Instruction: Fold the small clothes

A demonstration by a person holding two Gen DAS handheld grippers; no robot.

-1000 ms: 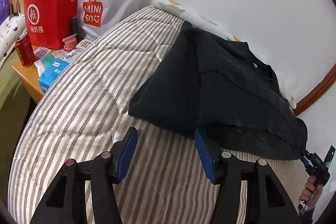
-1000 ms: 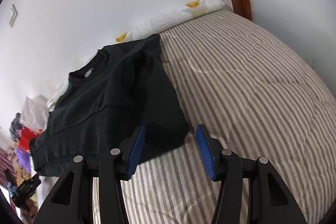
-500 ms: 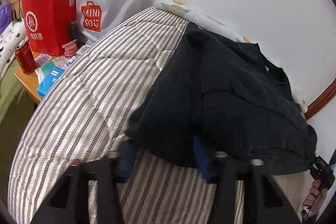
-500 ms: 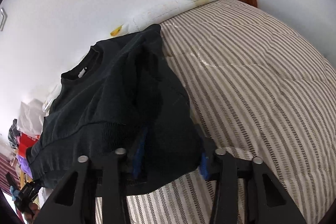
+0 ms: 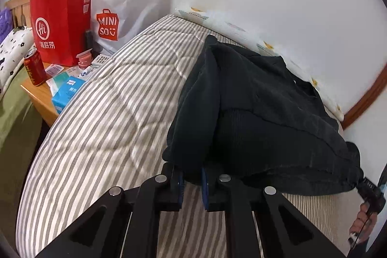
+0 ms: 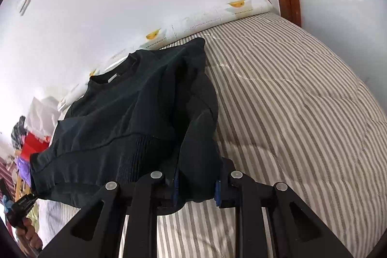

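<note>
The left tongs (image 5: 192, 179) are clamped on the near left corner of a black top (image 5: 261, 113), with a thick wad of its hem and folded-in sleeve bunched between the blue pads. The right tongs (image 6: 197, 187) are closing on the opposite near corner, where cloth already fills the gap between the pads, though the jaws stand noticeably wider there. Each view catches the other tool, and the hand holding it, at the far end of the hem.

The top lies on a striped bed (image 5: 101, 127), collar toward the wall, sleeves turned inward, its near hem raised off the cover between the two grips.

The likeliest trouble is an uneven hold. If the right side has caught only the outer layer, the folded sleeve beneath could slide out as the hem is carried toward the collar, undoing that side. A one-sided slip would also skew the fold line, leaving the hem crooked against the neckline. Pulling the two corners apart too hard could drag the whole garment along the slippery cover toward the bed's edge; too little tension and the middle sags and creases. A nightstand (image 5: 41, 96) crowded with a red bag (image 5: 60, 25) and a can (image 5: 35, 67) sits well off to the left, out of the fold's path.
</note>
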